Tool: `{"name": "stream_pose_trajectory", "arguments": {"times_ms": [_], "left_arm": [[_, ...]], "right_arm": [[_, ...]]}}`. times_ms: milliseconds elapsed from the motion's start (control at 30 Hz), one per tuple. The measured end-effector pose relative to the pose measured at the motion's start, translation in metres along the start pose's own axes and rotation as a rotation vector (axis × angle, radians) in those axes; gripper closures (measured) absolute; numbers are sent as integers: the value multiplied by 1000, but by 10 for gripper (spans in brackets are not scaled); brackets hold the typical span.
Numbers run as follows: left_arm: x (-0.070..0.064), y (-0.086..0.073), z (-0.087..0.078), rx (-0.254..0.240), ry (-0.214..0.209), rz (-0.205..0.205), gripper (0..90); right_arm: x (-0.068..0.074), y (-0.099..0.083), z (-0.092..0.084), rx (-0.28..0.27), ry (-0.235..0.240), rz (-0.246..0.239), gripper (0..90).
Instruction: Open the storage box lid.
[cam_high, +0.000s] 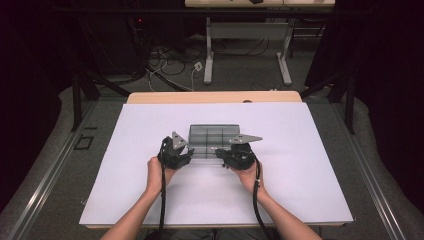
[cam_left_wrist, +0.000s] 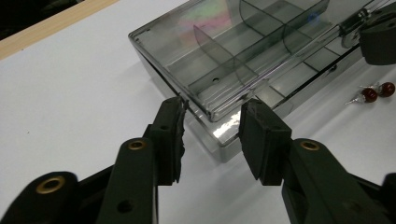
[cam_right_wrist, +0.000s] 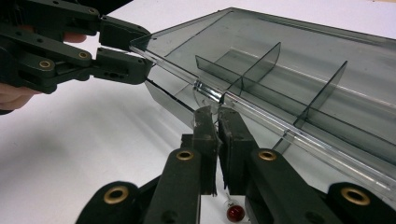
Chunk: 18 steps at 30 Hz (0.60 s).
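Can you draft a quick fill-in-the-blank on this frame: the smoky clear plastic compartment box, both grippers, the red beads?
1. The smoky clear plastic compartment box lies on a ___ table surface.
2. The right gripper is shut on the front ___ of the box's clear lid.
3. The left gripper straddles a ___ of the box.
4. The small round beads on the table beside the box are ___.

Missing words: white; edge; corner; red
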<state>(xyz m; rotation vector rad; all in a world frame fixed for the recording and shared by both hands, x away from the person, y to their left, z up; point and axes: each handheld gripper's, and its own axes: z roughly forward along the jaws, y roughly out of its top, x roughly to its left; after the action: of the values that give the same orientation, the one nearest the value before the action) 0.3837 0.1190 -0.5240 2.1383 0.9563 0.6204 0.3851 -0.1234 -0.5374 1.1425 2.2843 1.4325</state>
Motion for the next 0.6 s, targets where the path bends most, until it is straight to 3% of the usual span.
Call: {"name": "stream_pose_trajectory", "arguments": {"times_ms": [333, 600], "left_arm": [[0, -2, -1, -26, 5, -5, 621], [1, -1, -4, -56, 10, 5, 632]], "right_arm": [[-2, 1, -4, 13, 12, 12, 836], [-8, 1, -18, 50, -44, -13, 768]]}}
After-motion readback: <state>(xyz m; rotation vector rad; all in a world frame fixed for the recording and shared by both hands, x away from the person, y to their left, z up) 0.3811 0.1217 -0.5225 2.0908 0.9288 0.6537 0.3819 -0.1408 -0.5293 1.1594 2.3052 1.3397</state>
